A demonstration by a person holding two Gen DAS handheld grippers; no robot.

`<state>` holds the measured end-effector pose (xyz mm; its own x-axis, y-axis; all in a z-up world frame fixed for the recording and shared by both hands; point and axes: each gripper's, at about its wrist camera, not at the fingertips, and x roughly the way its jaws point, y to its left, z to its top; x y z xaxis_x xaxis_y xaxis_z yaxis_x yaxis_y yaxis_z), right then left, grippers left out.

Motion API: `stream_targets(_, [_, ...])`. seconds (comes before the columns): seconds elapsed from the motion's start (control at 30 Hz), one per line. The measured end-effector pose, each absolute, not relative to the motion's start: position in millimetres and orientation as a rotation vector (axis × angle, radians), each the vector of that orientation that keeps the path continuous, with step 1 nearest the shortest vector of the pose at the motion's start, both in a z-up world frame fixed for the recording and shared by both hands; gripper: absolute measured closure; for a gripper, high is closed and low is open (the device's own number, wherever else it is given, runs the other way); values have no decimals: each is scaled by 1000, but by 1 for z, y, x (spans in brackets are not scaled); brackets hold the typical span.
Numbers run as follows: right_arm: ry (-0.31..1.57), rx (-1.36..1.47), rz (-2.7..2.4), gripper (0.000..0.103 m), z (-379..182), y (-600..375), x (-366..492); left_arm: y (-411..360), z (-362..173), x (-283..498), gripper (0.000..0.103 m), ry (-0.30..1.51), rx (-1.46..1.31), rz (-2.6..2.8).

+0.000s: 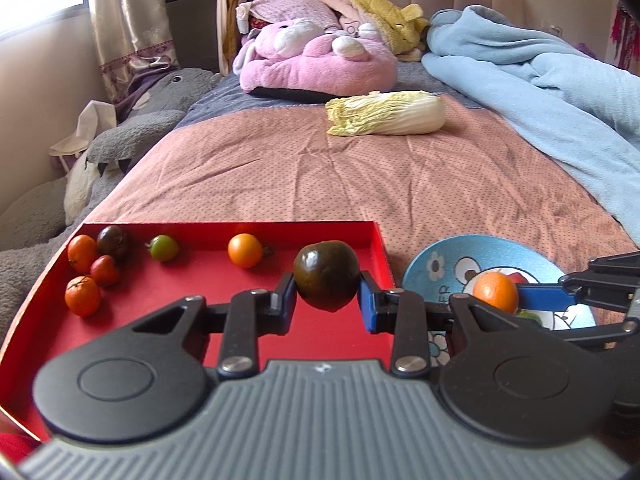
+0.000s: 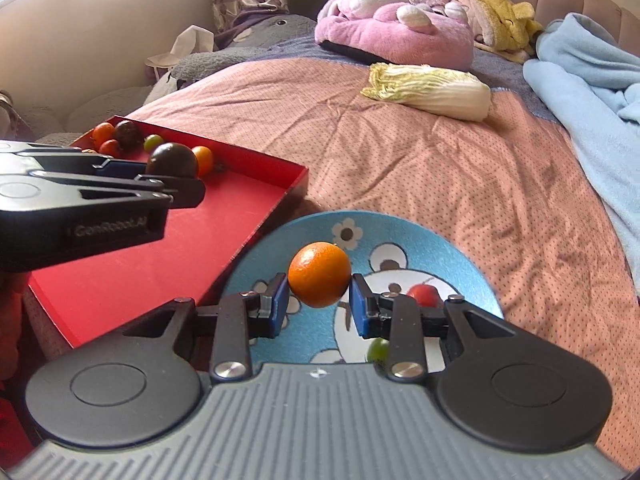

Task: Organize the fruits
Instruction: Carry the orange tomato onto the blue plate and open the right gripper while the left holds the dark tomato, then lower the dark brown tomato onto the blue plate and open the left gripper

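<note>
My left gripper (image 1: 327,294) is shut on a dark green-brown tomato (image 1: 326,274) and holds it above the red tray (image 1: 180,304). The tray holds several small fruits: orange ones (image 1: 245,250), a green one (image 1: 163,247), a dark one (image 1: 113,241) and a red one (image 1: 105,270). My right gripper (image 2: 319,300) is shut on an orange fruit (image 2: 319,274) above the blue cartoon plate (image 2: 452,252). A red fruit (image 2: 424,295) and a green fruit (image 2: 378,351) lie on the plate. The held tomato also shows in the right wrist view (image 2: 173,160).
Tray and plate (image 1: 456,256) sit side by side on a pink dotted bedspread (image 1: 320,176). A napa cabbage (image 1: 386,114) lies farther back. A pink plush toy (image 1: 316,60), a blue blanket (image 1: 540,80) and a grey plush (image 1: 132,136) lie around the bed.
</note>
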<state>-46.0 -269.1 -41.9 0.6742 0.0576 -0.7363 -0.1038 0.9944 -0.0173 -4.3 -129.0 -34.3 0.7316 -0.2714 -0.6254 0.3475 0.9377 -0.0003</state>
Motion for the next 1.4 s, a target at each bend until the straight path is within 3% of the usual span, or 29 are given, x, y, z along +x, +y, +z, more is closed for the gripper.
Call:
stream_targets(0.77, [840,-18,22,63,-63,-308,-50,-172,-47,-20,67,683,149,-621])
stream_targets(0.9, [843,-40,26,49,-60,-308,-56,-175,-49,-20,67,690,161,-628])
stream_targets(1.1, [852,-77,51,39,-58,-305,-77,-184,-55,-23,67,699,191,-661])
stream_targets(1.4, [873,-85,67,37,-64,-304,-93,-191,-59,-31,65,689,233,-708])
